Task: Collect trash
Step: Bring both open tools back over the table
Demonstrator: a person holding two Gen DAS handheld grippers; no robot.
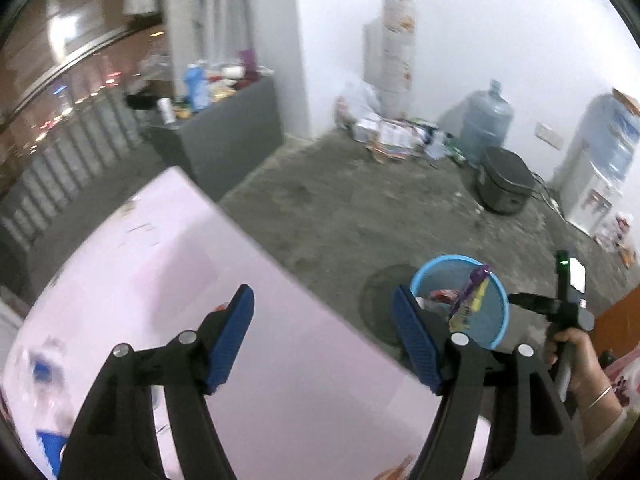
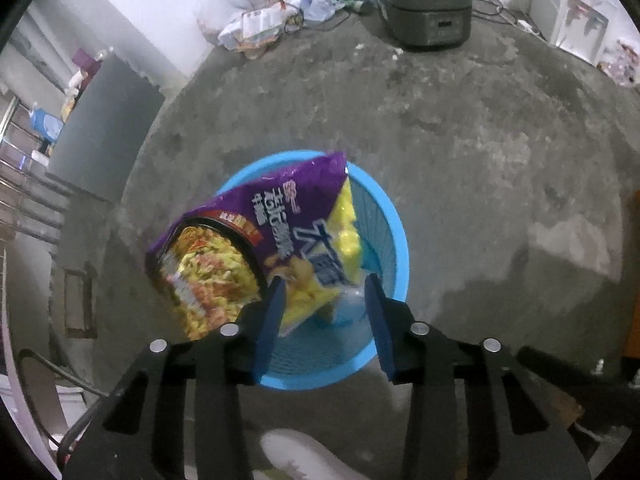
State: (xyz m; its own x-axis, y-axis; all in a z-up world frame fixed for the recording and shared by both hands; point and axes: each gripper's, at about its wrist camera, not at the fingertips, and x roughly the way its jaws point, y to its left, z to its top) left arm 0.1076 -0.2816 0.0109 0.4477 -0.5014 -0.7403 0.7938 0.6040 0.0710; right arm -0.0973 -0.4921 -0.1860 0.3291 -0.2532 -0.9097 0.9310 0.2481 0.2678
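Right gripper (image 2: 324,312): jaws spread apart above the bin; the noodle packet (image 2: 256,240) sits at the left finger (image 2: 270,320), but I cannot tell whether anything pinches it. I judge it released and on its way down.
Noodle packet: purple and yellow, tilted, its lower end over the mouth of the blue wastebasket (image 2: 394,248), its printed left corner hanging out past the rim. From the left wrist view it stands upright in the basket opening (image 1: 468,300).
Left gripper (image 1: 324,344): wide open, holding nothing, hovering over the pink table (image 1: 192,272) near its edge.
Blue wastebasket: on the concrete floor (image 2: 460,140), just beyond the table edge; red wrappers (image 1: 442,294) already lie inside.
Right hand (image 1: 572,348): wrapped around the gripper handle to the right of the basket.
Risk one: the packet is wide and skewed, so it could catch on the rim and tip out onto the floor.
Risk two: if the packet clings to the left finger, pulling away could drag it back out or nudge the light basket over.
Farther off: a dark rice cooker (image 2: 424,12) with its cord, a water jug (image 1: 486,120), and loose paper litter (image 2: 260,26) against the wall, which I judge to be trash not yet collected.
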